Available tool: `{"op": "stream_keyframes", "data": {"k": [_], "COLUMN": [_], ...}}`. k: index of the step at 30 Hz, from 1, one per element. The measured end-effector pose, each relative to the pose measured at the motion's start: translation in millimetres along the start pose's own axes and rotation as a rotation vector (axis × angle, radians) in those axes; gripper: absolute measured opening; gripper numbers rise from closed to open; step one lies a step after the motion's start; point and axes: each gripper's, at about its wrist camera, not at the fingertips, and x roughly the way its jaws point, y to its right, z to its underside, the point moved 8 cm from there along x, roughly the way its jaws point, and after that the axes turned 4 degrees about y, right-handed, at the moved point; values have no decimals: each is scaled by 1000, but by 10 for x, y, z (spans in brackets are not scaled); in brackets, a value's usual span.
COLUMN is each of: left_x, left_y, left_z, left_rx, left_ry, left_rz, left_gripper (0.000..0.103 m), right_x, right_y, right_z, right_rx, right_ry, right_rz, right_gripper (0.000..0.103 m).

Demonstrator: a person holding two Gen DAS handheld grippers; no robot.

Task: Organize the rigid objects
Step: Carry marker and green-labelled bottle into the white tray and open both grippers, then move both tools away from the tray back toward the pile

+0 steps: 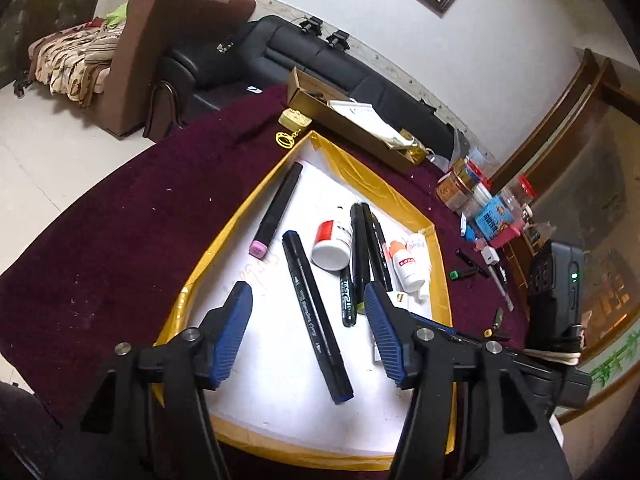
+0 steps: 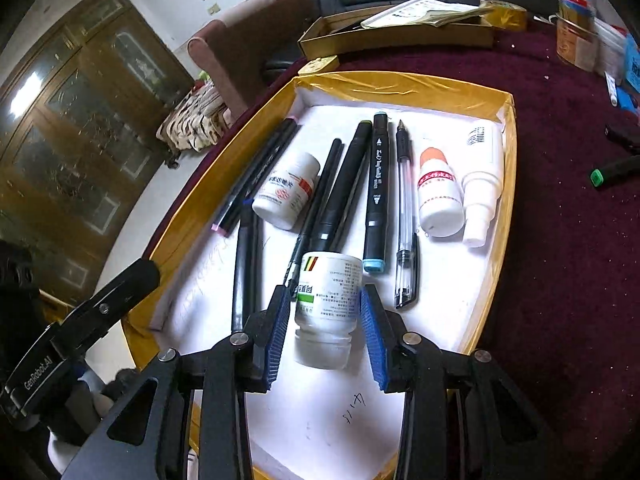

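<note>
A yellow-rimmed tray (image 1: 208,256) with a white floor holds several markers, pens and small bottles. My left gripper (image 1: 306,288) hangs open over it. A black marker with blue ends (image 1: 320,328) lies flat on the tray floor between the jaws, and neither pad touches it. In the right wrist view my right gripper (image 2: 325,292) is shut on a white bottle with a green-striped label (image 2: 328,300), its neck toward the camera, just above the tray (image 2: 400,88). Beyond it lie a light-blue-capped marker (image 2: 376,196), a clear pen (image 2: 405,216) and two small bottles (image 2: 438,196).
The tray sits on a maroon cloth (image 1: 120,220). A long cardboard box (image 1: 348,128) stands behind it, with jars and cartons (image 1: 460,188) at the right. A green-capped marker (image 2: 612,172) lies loose on the cloth outside the tray. A sofa and an armchair stand beyond the table.
</note>
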Motion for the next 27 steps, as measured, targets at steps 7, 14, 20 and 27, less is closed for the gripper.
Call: {"op": "stream_keyframes", "data": {"k": [7, 14, 20, 27], "left_x": [-11, -125, -139, -73], "left_y": [-19, 281, 625, 889], "left_z": [11, 16, 86, 214], "left_rx": [-16, 90, 187, 241], "left_ry": [-3, 46, 60, 32], "left_rz": [-8, -23, -35, -37], "left_gripper": [57, 57, 57, 57], "right_x": [-205, -553, -812, -1144], "right_y": [4, 320, 644, 818], "right_z": [-69, -142, -115, -58], "right_rx": [-3, -93, -84, -118], "right_ry": [66, 201, 253, 314], "right_rz": [-9, 269, 409, 507], "right_gripper": [33, 40, 41, 48]}}
